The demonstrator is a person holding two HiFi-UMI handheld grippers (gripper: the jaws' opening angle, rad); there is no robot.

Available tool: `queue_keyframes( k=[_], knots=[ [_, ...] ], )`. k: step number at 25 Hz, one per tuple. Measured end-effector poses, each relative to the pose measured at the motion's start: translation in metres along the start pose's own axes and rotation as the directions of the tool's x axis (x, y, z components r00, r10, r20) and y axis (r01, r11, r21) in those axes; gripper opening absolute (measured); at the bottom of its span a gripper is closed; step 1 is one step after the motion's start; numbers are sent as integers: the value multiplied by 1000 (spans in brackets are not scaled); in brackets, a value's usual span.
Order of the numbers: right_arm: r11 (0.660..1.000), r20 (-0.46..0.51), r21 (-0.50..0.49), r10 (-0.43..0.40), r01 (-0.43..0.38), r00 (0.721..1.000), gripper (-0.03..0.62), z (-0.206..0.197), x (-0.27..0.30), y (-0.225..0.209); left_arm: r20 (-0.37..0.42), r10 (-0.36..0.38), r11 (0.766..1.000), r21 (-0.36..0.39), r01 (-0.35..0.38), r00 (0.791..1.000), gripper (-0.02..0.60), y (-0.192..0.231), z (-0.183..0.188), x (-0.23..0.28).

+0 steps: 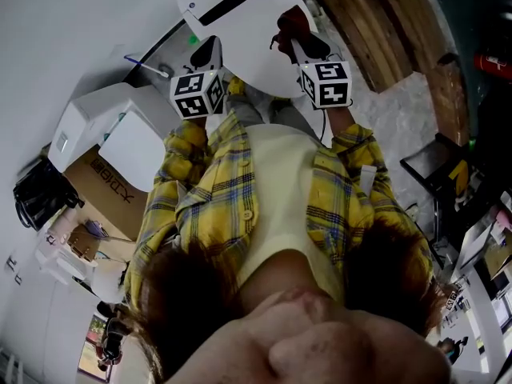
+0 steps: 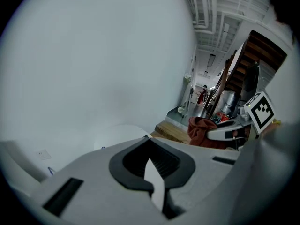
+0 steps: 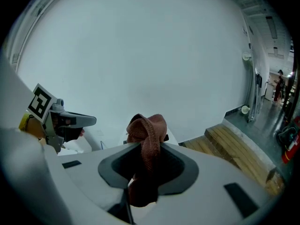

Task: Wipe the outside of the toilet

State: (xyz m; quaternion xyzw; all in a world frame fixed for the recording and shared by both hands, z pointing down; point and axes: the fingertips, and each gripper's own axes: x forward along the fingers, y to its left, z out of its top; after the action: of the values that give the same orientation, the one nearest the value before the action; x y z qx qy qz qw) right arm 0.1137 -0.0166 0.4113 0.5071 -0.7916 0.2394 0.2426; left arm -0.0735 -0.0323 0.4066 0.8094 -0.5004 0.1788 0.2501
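**Cloth in my right claw, toilet just beyond it**

Nearest to me, the right gripper (image 3: pixel 145 158) is clamped on the reddish cloth (image 3: pixel 147 130). A bunched fold stands out past the jaws and the rest hangs down between them. My left gripper (image 2: pixel 152 161) has its jaws drawn narrow, with only a pale sliver between the pads and nothing caught there. It will take no part in the wiping as it is.

The toilet (image 1: pixel 248 54) lies directly ahead of both claws. From the head view, the cloth (image 1: pixel 288 24) sits over the toilet's side nearest the wooden platform (image 1: pixel 360 22), and the left gripper (image 1: pixel 206 54) sits over the opposite side. The right gripper (image 1: pixel 298 42) is the one that matters, and the cloth already overlaps the white rim. I cannot tell whether it touches.

The right gripper view looks mostly at the wall (image 3: pixel 140 55) behind the toilet, with only a white edge peeking out beside the cloth. So I judge the claw is pointed above the toilet, not at its shell. The next move calls for tipping the cloth down onto the toilet's outer curve.
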Motion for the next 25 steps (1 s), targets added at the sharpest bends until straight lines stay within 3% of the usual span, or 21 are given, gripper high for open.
queue_keyframes(
  k=[25],
  knots=[
    [996,71,92,-17,10,997,121,15,-13,10,10,-21,999,36,21,1000,8,-9,7,-8]
  ],
)
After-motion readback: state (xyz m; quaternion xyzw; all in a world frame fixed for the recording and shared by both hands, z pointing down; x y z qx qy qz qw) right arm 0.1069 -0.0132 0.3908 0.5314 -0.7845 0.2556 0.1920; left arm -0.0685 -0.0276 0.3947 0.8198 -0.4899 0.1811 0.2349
